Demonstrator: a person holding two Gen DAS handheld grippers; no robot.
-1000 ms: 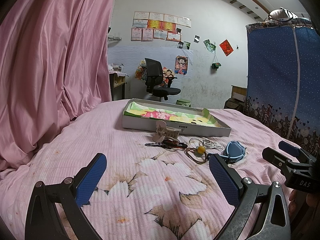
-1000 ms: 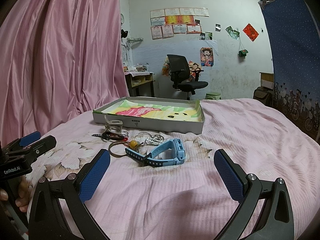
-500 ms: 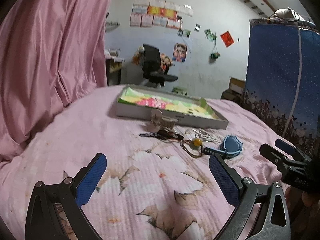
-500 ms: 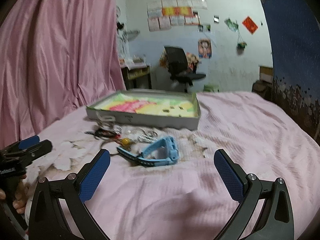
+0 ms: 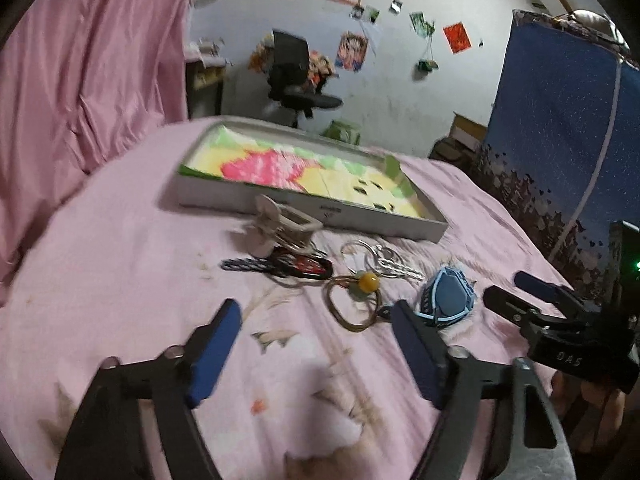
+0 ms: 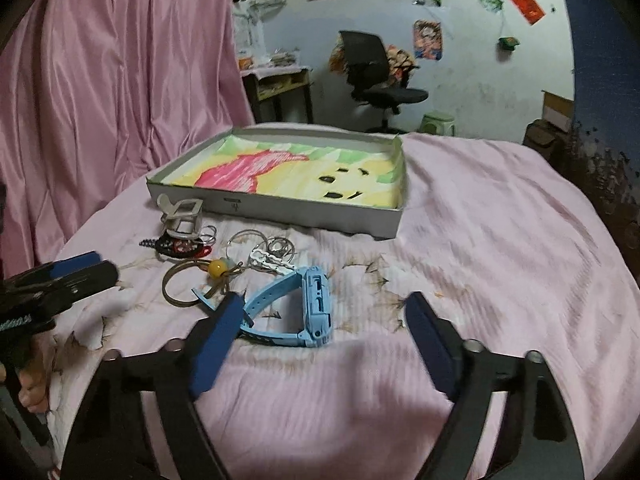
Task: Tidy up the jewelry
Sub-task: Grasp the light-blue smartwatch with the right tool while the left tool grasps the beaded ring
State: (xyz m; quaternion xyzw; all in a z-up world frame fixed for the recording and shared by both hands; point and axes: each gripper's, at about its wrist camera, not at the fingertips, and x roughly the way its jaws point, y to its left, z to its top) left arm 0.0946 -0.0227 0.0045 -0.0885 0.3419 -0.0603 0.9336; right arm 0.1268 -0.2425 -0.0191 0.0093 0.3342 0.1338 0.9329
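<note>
We hold the left gripper point(image 5: 316, 344) and right gripper point(image 6: 324, 332) spread wide, gripping nothing; the light-blue plastic watch point(image 6: 298, 310), bead-strung cord bangle point(image 6: 196, 282) and keys point(image 6: 266, 260) lie before the shallow grey cardboard tray point(image 6: 280, 210); sorting seemingly unstarted.

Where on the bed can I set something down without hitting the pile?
Free: the pink bedspread right of the blue watch and tray, and the tray's floor. Crowded: the strip before the tray, where clip, keys, bead cord and watch sit close together.
</note>
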